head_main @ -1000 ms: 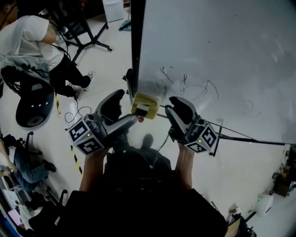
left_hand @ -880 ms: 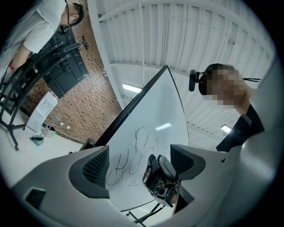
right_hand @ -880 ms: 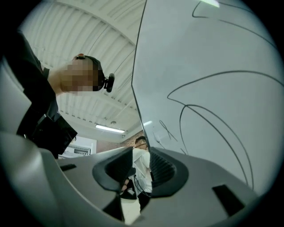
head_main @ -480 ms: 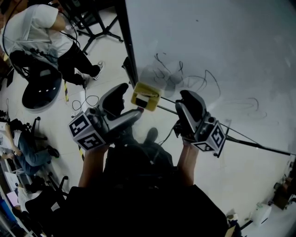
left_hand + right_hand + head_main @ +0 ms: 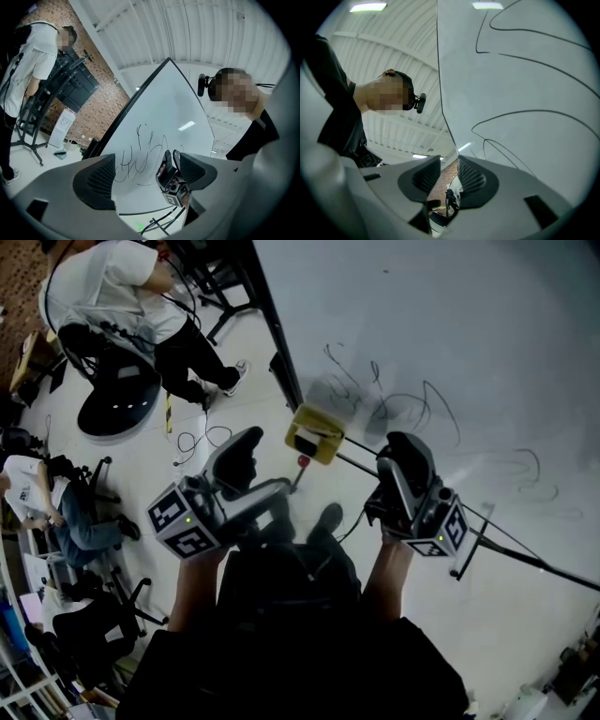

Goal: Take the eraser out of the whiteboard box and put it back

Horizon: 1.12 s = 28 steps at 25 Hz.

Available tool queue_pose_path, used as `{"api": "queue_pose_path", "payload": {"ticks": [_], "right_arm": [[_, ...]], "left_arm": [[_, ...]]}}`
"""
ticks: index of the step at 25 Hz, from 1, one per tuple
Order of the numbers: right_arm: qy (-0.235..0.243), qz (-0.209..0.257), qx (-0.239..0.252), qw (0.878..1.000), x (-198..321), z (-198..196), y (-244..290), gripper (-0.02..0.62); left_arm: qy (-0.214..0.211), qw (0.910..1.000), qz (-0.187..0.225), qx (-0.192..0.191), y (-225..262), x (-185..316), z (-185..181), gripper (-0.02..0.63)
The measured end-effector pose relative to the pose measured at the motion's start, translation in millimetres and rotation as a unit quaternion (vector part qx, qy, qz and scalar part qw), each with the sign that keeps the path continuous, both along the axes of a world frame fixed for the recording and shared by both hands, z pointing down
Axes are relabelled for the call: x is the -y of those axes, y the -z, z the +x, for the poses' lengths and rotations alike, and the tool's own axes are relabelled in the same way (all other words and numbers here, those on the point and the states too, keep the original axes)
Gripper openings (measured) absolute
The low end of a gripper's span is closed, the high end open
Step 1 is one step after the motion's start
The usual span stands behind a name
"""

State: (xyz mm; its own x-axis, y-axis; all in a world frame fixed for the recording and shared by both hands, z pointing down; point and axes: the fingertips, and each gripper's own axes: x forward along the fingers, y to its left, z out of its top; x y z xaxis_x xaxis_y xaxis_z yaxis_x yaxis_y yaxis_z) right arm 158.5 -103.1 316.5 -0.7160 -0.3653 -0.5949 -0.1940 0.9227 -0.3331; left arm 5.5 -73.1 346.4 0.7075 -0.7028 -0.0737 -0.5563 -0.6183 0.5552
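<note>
A yellow whiteboard box [image 5: 319, 434] hangs at the lower left corner of the whiteboard [image 5: 450, 324]. A dark and white thing sits in its open top; I cannot tell whether it is the eraser. My left gripper [image 5: 270, 460] is just left of and below the box, open wide and empty. In the left gripper view the left gripper [image 5: 146, 161] frames the scribbled board and the right gripper [image 5: 172, 180]. My right gripper [image 5: 405, 448] is to the box's right, under the black scribbles [image 5: 403, 409]. In its own view the right gripper [image 5: 450, 163] points up along the board, open with a narrow empty gap.
A red knob [image 5: 303, 461] hangs under the box. The board's thin black ledge [image 5: 497, 545] runs down to the right. A person in a white shirt [image 5: 112, 296] stands by a chair at the upper left. Others sit at the left edge [image 5: 37, 493]. Cables [image 5: 192, 442] lie on the floor.
The head view has swung, so the board and box sit further right. The left gripper's lower jaw, close under the box before, now stands a little apart from it. The right gripper rose slightly.
</note>
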Motion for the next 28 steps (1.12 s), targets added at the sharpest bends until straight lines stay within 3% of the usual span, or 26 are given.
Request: {"api": "queue_pose_path", "payload": {"ticks": [4,10,18,24,28], "right_arm": [[0.002,0.006,0.007,1.0,-12.3,-4.0,8.1,0.135],[-0.018,0.027,0.002,0.999,-51.0,-15.4,29.0,0.126],[-0.073,0.055,-0.028,0.995,-160.3,-75.1,58.7,0.121],[-0.113,0.035,-0.04,0.992,-250.3,-123.8,49.3,0.121],[-0.142,0.013,-0.052,0.988,-300.5,-146.9,41.5,0.121]], "left_arm": [[0.01,0.9999,0.008,-0.001,5.9,-14.7,-10.3,0.428],[-0.007,0.9993,0.035,-0.015,23.7,-48.2,-26.9,0.428],[-0.059,0.9942,0.074,-0.05,45.3,-134.0,-85.4,0.428],[-0.085,0.9896,0.092,-0.069,44.2,-208.1,-128.1,0.428],[-0.119,0.984,0.084,-0.102,35.6,-253.3,-150.7,0.428]]}}
